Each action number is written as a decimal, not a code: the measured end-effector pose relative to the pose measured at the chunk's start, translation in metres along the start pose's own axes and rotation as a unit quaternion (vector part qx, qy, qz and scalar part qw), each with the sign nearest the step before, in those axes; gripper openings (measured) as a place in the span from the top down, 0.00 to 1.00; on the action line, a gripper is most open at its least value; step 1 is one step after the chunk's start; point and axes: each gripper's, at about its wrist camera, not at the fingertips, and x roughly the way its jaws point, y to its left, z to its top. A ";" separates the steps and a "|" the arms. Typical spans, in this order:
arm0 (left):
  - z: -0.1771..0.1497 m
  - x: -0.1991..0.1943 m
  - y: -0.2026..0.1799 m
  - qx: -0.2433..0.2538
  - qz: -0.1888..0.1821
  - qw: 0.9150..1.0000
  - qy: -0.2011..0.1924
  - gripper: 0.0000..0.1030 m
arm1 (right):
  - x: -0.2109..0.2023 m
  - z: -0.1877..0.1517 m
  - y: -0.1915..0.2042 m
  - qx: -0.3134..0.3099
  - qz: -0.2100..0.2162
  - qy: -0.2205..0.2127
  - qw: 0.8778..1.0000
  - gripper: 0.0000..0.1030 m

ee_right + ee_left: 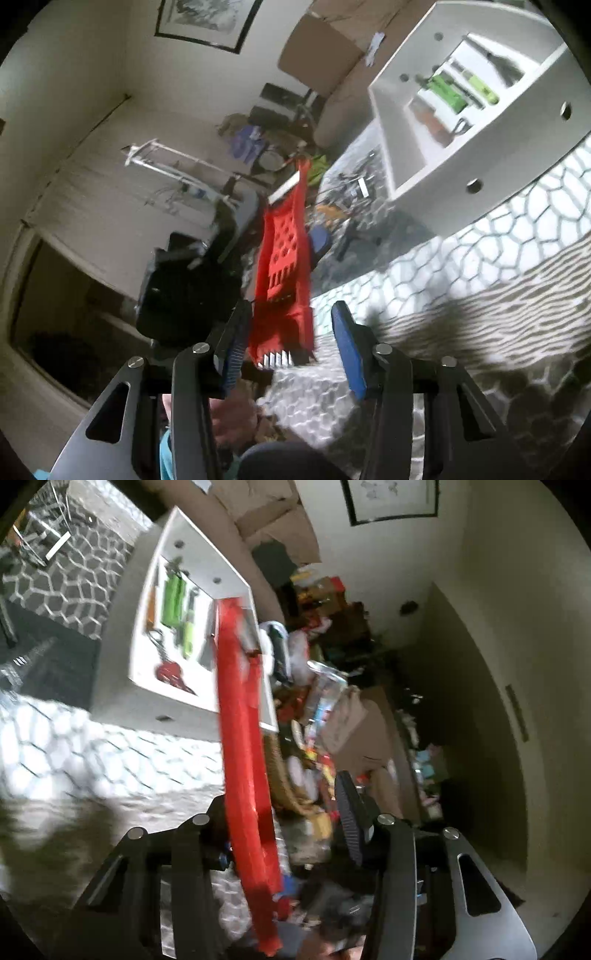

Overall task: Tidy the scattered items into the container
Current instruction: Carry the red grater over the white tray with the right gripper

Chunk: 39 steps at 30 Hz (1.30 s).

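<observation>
Two grippers were in view, one per wrist camera, both frames heavily motion-blurred. The left gripper (pixel 288 834) had its jaws spread; a long red plastic strip (pixel 243 746) ran up between its fingers, lying against the left-hand finger (pixel 218 830), with clear space to the opposite ribbed pad (pixel 349 812). Whether that finger actually bore on the strip could not be told. The strip's far end overlapped the near edge of the white container (pixel 177 602) in this view.

The right gripper (pixel 291 343) likewise stood with its jaws apart, blue pads (pixel 347 350) showing. A perforated red piece (pixel 284 266) with short white teeth at its lower edge sat between the fingers, close beside the left-hand pad; contact could not be confirmed.

The white container (pixel 480 122) rested on the honeycomb-patterned rug (pixel 498 240). Inside the container lay green items (pixel 175 598), a red-handled object (pixel 170 672) and other pieces too blurred to identify. Beyond the container, household clutter (pixel 325 686) lined the wall beneath a framed picture (pixel 391 498).
</observation>
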 end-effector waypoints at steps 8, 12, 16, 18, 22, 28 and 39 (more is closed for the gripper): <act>-0.004 0.023 -0.024 0.009 0.009 1.000 0.020 0.48 | -0.029 -0.004 0.006 0.005 0.031 -0.019 0.999 0.92; 0.006 0.025 -0.024 -0.019 0.046 0.999 -0.005 0.08 | -0.048 0.010 0.030 -0.082 -0.065 -0.025 0.994 0.92; 0.017 0.036 -0.037 -0.013 0.086 0.996 -0.005 0.06 | -0.052 0.024 0.063 -0.234 -0.212 -0.017 0.949 0.92; 0.020 0.047 -0.045 -0.003 0.112 0.994 -0.001 0.05 | -0.044 0.025 0.079 -0.318 -0.284 -0.007 0.905 0.92; 0.018 0.067 -0.057 -0.007 0.100 0.995 0.005 0.05 | -0.016 0.011 0.099 -0.485 -0.422 0.017 0.766 0.92; 0.041 0.094 -0.054 -0.047 0.056 0.997 0.008 0.05 | 0.005 -0.011 0.089 -0.613 -0.507 0.029 0.606 0.92; 0.085 0.155 -0.056 0.013 0.116 0.986 0.118 0.74 | 0.003 -0.013 0.045 -0.691 -0.562 0.035 0.452 0.91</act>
